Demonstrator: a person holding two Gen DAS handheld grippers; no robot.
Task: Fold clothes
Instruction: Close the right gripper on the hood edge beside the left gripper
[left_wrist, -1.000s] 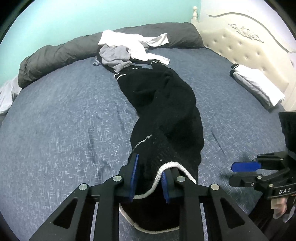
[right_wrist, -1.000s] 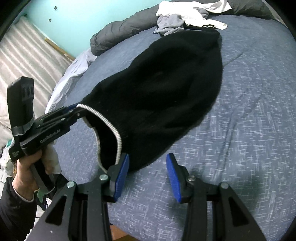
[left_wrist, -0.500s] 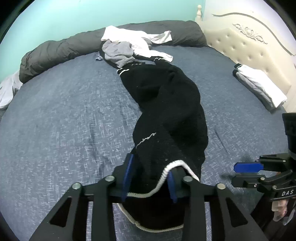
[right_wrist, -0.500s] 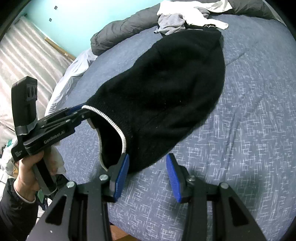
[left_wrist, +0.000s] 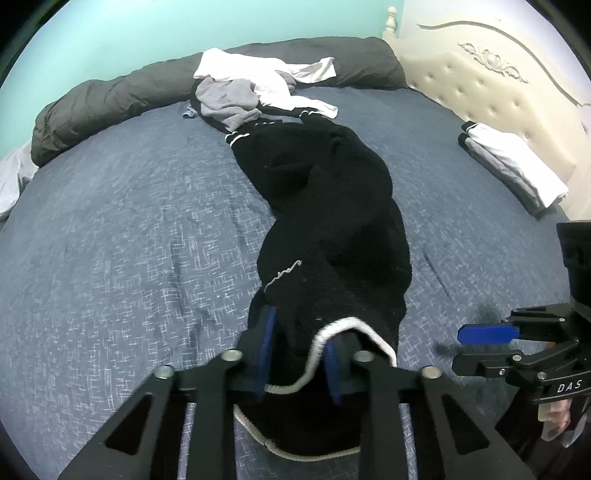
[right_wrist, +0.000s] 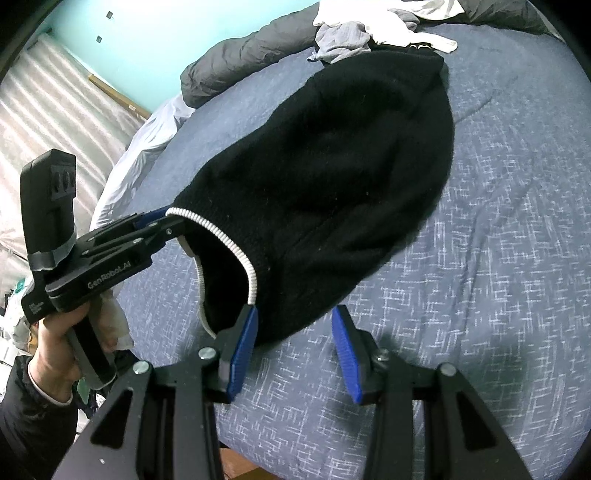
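Leftmost, a grey duvet roll (left_wrist: 110, 99) lies along the far edge of the bed (left_wrist: 129, 229), against a turquoise wall (left_wrist: 110, 33). Next to it sits a heap of unfolded white and grey clothes (left_wrist: 251, 88). From that heap a black sweater (left_wrist: 332, 221) stretches across the blue bedspread toward the near edge. Its white-trimmed hem is between the fingers of the left gripper (left_wrist: 297, 354), which are closing on the fabric; the right wrist view shows the same hem lifted off the bed by that gripper (right_wrist: 162, 221), with a hand (right_wrist: 55, 339) on its handle. Further right, the right gripper (right_wrist: 291, 350) hovers with fingers apart and nothing between them, its left pad (right_wrist: 242, 350) just beside the sweater's hem corner. Rightmost, a folded stack of clothes (left_wrist: 513, 166) rests near the cream tufted headboard (left_wrist: 491, 85).
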